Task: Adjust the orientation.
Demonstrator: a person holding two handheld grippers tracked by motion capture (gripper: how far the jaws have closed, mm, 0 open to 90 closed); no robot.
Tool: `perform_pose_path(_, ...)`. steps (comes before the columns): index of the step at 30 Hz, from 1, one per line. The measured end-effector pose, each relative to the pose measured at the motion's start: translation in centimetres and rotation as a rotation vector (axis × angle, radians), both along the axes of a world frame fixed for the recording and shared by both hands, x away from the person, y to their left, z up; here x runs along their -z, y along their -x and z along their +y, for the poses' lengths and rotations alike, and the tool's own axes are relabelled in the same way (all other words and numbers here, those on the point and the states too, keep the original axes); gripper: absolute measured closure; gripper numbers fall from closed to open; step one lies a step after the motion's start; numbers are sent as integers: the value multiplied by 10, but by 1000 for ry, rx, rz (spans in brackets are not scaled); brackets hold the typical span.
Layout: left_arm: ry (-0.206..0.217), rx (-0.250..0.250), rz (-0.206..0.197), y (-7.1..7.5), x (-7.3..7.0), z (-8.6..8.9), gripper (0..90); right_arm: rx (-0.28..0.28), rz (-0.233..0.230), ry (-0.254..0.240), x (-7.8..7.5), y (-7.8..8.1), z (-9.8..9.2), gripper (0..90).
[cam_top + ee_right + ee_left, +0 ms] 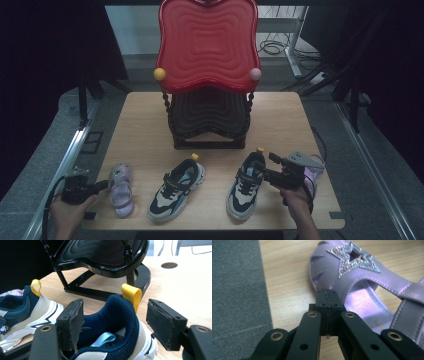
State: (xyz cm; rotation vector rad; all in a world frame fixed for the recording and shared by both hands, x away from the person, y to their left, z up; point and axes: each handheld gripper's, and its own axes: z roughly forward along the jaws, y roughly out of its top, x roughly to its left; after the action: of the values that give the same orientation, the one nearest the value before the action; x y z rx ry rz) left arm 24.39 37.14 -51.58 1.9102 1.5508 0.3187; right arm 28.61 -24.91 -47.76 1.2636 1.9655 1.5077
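At the worktop's [145, 115] near left corner my left gripper [329, 296] has its fingers pressed together on nothing, tips just beside the toe of the lilac sandal with a glittery star [352, 262]. Near the right edge my right gripper [115, 325] has fingers spread wide either side of the heel of the navy-and-cream sneaker with a yellow pull tab [117, 322], not pressing it. Its twin sneaker [176, 189] lies between them along the near edge. Behind, the black-framed stand with a red wavy tray [207, 45] fills the far middle.
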Motion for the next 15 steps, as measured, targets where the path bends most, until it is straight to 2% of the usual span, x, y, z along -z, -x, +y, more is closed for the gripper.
perform_pose_path(7,13,21,3,-6,0,-4,899,7,3,-3,0,1,-1,312)
perform_pose_path(12,4,34,0,-11,-1,-4,900,8,4,-3,0,1,-1,312)
perform_pose_path(15,0,46,3,-15,-2,-4,900,1,19,-48,0,0,-3,315)
